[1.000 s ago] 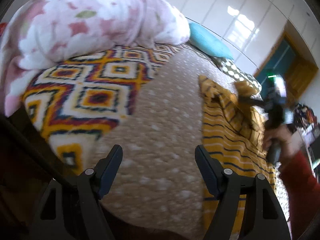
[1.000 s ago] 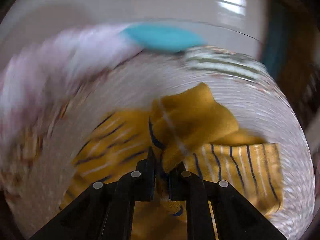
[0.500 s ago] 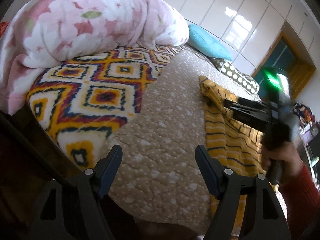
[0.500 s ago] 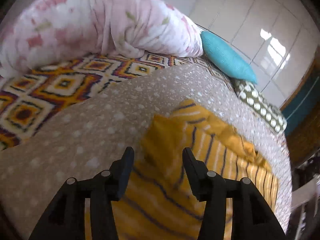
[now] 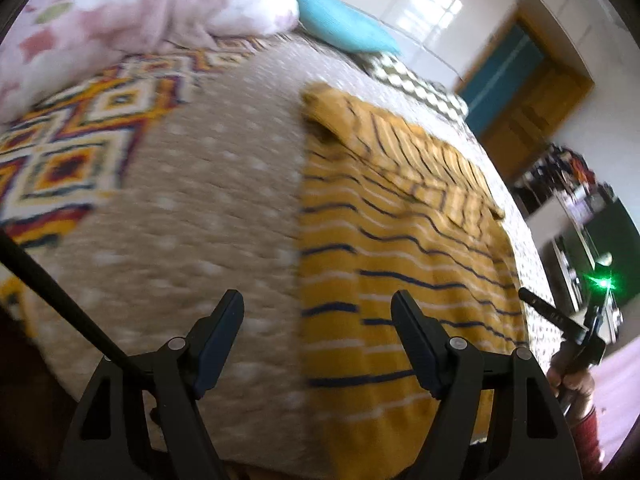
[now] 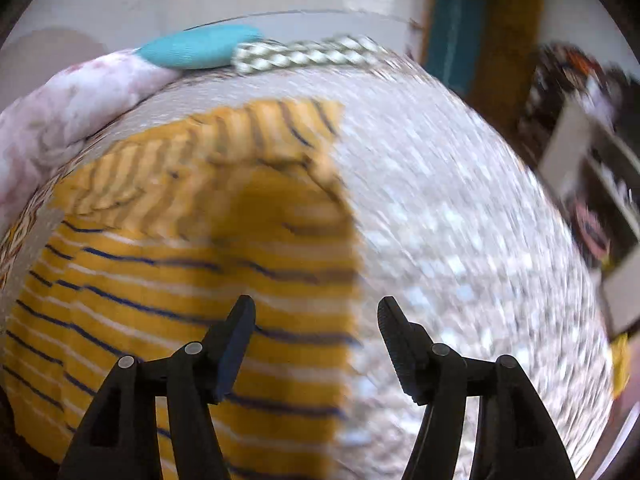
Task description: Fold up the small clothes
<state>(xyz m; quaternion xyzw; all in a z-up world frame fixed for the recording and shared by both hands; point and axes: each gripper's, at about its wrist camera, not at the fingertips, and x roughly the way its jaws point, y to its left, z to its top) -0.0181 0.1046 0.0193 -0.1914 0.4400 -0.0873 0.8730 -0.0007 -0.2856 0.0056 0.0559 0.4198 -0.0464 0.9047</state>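
Left wrist view: the left gripper hangs with fingers spread wide and empty over the left edge of the mustard-yellow garment with navy and white stripes, which lies flat on the beige dotted quilt. The right gripper sits at the far right.

Right wrist view: the right gripper, fingers spread, straddles the garment's right edge; a turquoise pillow lies far behind.

Soft striped knit garment on a quilted cloth bedspread.
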